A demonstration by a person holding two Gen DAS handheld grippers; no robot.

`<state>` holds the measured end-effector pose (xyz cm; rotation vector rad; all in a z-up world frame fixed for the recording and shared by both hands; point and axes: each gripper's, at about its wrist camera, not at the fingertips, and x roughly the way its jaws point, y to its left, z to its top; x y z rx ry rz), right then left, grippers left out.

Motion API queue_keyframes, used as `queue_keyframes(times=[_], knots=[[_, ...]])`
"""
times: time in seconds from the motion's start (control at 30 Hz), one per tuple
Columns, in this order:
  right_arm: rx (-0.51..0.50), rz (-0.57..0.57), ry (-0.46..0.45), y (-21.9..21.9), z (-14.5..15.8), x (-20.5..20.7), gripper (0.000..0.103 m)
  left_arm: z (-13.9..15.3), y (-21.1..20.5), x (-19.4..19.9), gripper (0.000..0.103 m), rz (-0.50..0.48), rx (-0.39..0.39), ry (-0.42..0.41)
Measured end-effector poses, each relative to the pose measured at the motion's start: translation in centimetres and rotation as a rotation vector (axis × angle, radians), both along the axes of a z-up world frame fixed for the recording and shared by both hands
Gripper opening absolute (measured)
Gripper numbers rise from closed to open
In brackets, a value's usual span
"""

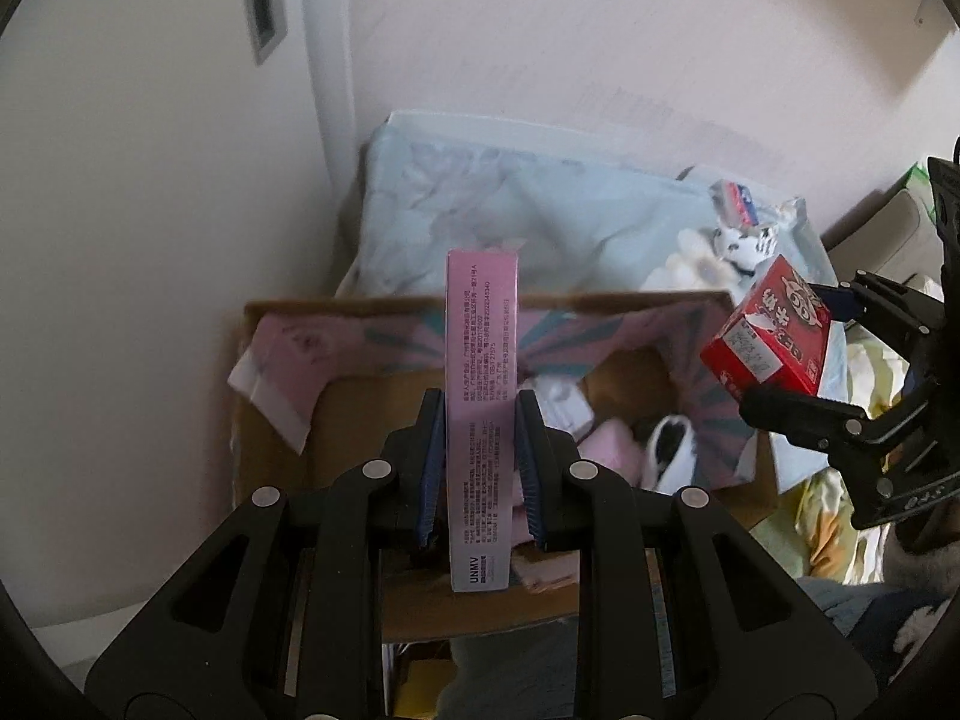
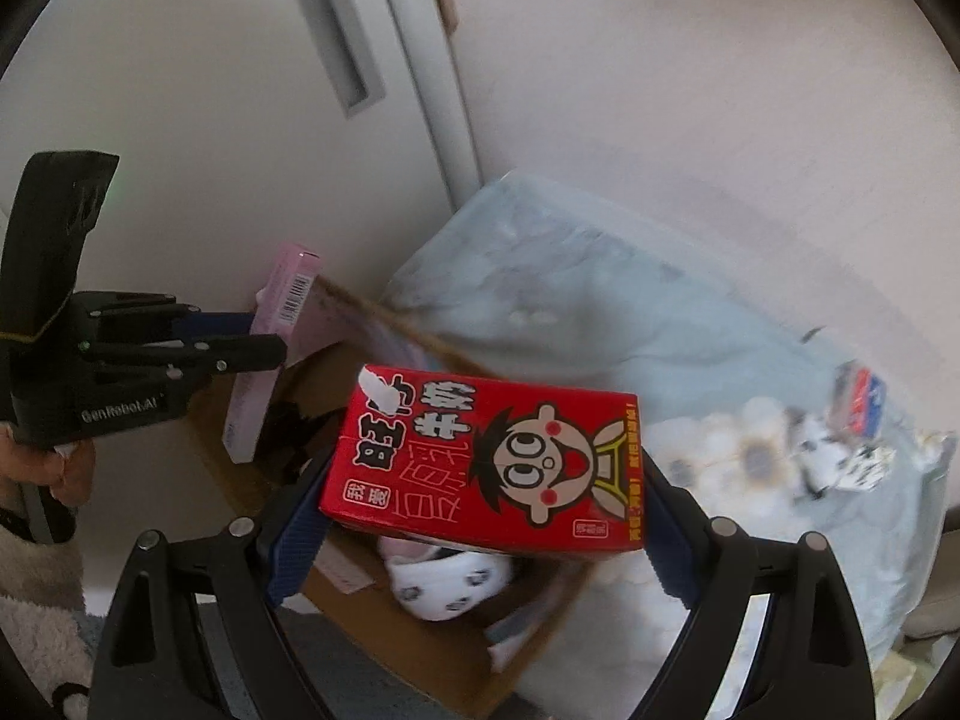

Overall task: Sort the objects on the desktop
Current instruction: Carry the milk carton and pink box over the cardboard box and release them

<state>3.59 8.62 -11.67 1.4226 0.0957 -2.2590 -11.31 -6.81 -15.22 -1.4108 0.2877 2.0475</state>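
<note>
— What sits closest to the left lens?

— The left gripper (image 1: 480, 468), its blue pads (image 1: 431, 468) pressed narrowly against both long sides of a tall pink box (image 1: 480, 396). The box stands upright between the fingers, its printed face toward the camera, above an open cardboard carton (image 1: 336, 420).

— And the right one?

— The right gripper (image 2: 480, 516) is spread much wider, clamping a red milk carton (image 2: 486, 462) across its ends. The carton lies sideways, cartoon face up, over the same cardboard carton (image 2: 444, 660).

— What lies inside that carton?

— White socks with dark spots (image 2: 450, 588) and something pink, too blurred to name.

— Farther out?

— A pale blue quilt (image 1: 540, 222) behind the carton, against a white wall (image 1: 150, 180), with small wrapped items lying on its right side.
</note>
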Motion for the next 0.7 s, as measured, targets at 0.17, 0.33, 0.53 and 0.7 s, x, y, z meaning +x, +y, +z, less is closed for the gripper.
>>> queue_keyframes(times=[0.17,0.33,0.53,0.7], knots=[[0.021,0.022,-0.015,-2.6,-0.4,1.1,0.088,-0.6,-0.8,-0.2,0.021,-0.009,0.012,-0.008],[0.012,0.048,-0.028,-4.7,-2.7,2.0,0.098,-0.6,0.2,0.1,0.096,-0.055,0.019,-0.038],[-0.087,0.016,-0.011,-3.1,-1.7,2.7,0.102,0.9,-0.2,0.5,0.103,-0.049,0.028,0.049],[-0.139,-0.009,-0.024,-2.2,-1.8,3.3,0.102,1.2,-0.3,0.5,0.103,-0.042,-0.001,0.068]])
